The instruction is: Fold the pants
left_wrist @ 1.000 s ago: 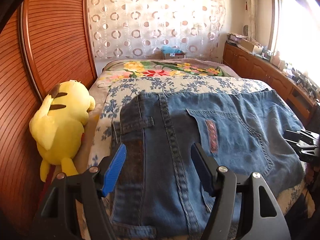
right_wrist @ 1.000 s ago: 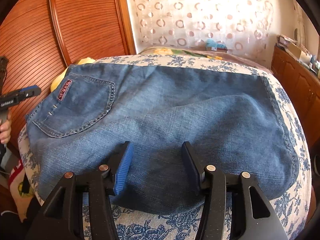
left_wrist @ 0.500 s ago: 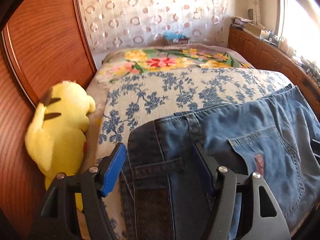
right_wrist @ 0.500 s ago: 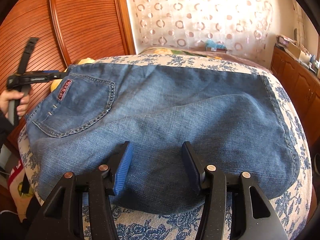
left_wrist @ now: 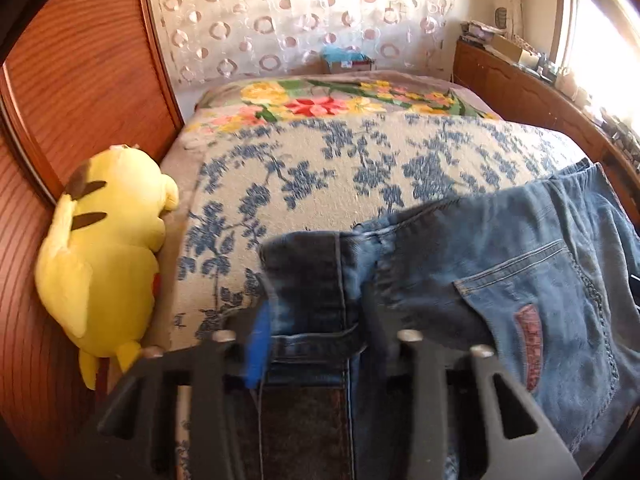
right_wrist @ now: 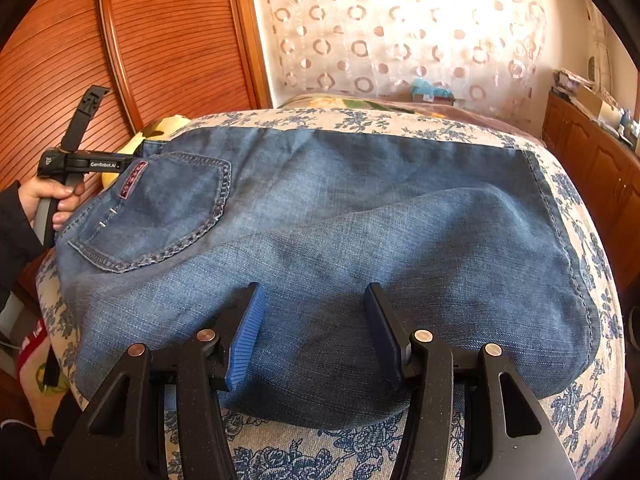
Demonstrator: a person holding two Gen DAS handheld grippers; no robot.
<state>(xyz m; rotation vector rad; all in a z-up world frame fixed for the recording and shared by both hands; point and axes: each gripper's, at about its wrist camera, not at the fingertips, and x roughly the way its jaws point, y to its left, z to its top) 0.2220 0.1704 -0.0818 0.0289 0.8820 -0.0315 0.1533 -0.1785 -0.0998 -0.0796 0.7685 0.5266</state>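
The pants [right_wrist: 360,240] — blue denim jeans — lie spread across a bed [right_wrist: 592,360] covered with a cream bedspread printed with blue flowers, reaching from the waistband on the bed's left side to a folded edge at its right, one layer of denim lying over another in a soft ridge across the middle. Behind the bed stand a ribbed wooden panel [right_wrist: 160,40] and a sheer curtain [right_wrist: 400,20] patterned with rings, with a wooden cabinet [right_wrist: 592,152] along the right wall. A second blanket [left_wrist: 340,100] with bright flowers covers the far part of the bed, and a yellow plush toy [left_wrist: 104,248] rests against the wooden panel just beside the bed's left edge. On the jeans, a back pocket [right_wrist: 160,216] with a small red label sits near the waistband. The left gripper [left_wrist: 316,328] is at the waistband corner, its jaws closing with the dark waistband fabric between them; motion blur hides whether the pads already press on it. In the right wrist view a hand [right_wrist: 52,200] in a dark sleeve holds that tool's handle at the bed's left side. The right gripper [right_wrist: 314,320] hovers low over the near edge of the jeans — its jaws stand apart, with denim below them and nothing pinched.
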